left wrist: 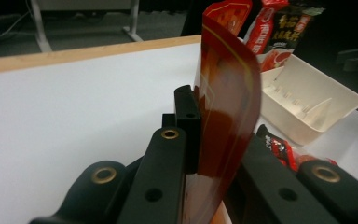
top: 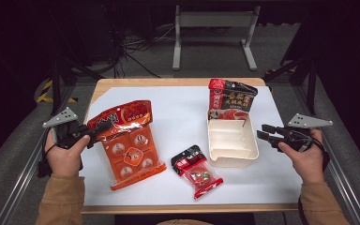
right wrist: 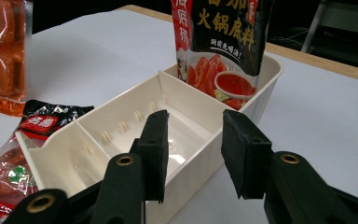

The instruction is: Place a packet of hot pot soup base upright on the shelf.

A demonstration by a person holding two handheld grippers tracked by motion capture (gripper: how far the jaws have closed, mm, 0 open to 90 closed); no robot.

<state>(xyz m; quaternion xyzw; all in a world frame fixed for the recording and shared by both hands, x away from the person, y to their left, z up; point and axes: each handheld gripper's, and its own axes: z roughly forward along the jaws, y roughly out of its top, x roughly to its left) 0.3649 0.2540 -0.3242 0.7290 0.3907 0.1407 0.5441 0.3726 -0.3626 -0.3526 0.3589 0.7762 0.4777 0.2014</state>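
Left tongs clamped on one orange pouch, right tongs parted and empty, three packets, one tray.

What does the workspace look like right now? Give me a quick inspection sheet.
Surface: white sheet on a wooden table.
Job's things: large orange pouch, one edge lifted; cream divided bin holding a black-red sauce packet upright.
Clutter: small red packet lying flat.
Grippers: left gripper shut on the pouch; right gripper open beside the bin.
Cables: tangle on floor.
Surroundings: dark room, grey stand.
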